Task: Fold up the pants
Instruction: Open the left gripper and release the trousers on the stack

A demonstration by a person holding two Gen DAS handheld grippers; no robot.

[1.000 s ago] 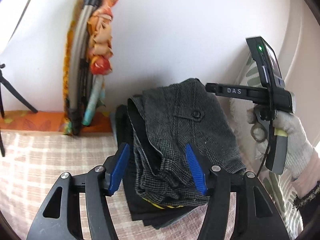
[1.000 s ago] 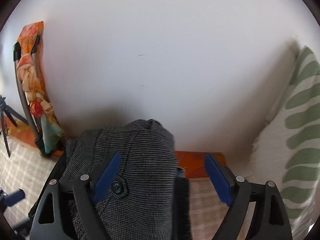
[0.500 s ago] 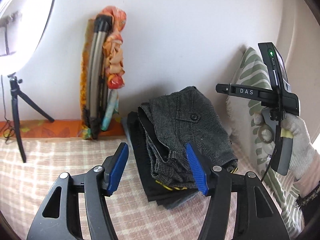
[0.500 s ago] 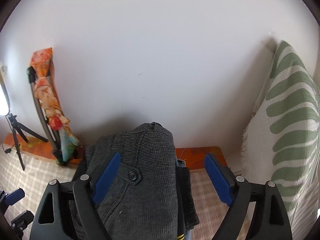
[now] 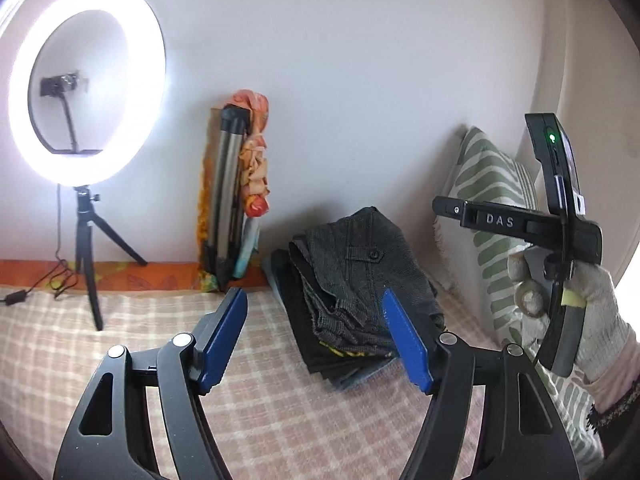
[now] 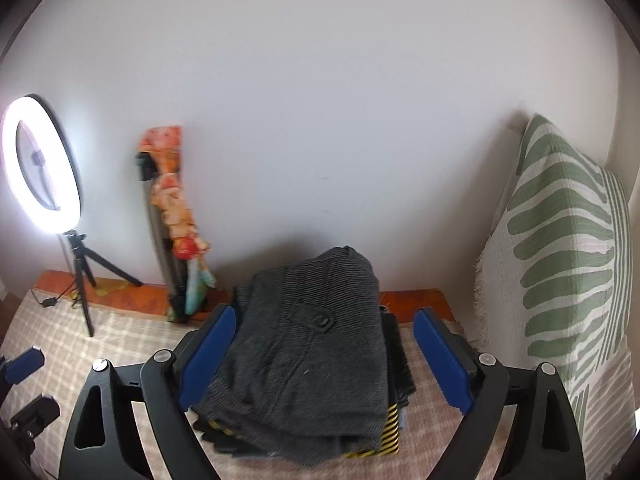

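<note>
Left wrist view shows the folded grey pants [image 5: 360, 280] lying on top of a stack of dark folded clothes [image 5: 340, 360], which rests on the checked bedcover [image 5: 260, 420] close to the white wall [image 5: 360, 80]. A buttoned pocket flap faces up on the pants. The left gripper [image 5: 316, 338] is held above the bedcover, pointing slightly downward toward the stack; its jaws are opening and nothing sits between the blue pads [image 5: 224, 336], which are clear of the cloth.

At the right of this view a gloved hand [image 5: 568, 312] grasps the handle of the other tool, fingers wrapped around it and a sleeve cuff showing at the wrist; the device stands upright with a green light lit near its top.

From the right wrist view, the right gripper [image 6: 324, 364] points down at the same pile, its jaws spread wide on either side of the pants [image 6: 312, 352] without pressing on them, so it is released. The yellow-and-black striped edge of a lower garment [image 6: 390, 428] peeks out beneath the grey fabric.

Beside the stack a green leaf-patterned pillow [image 6: 568, 280] leans against the wall. Farther left stand a folded stand wrapped in orange patterned cloth [image 5: 240, 192] and a lit ring light [image 5: 86, 84] on a small tripod.
</note>
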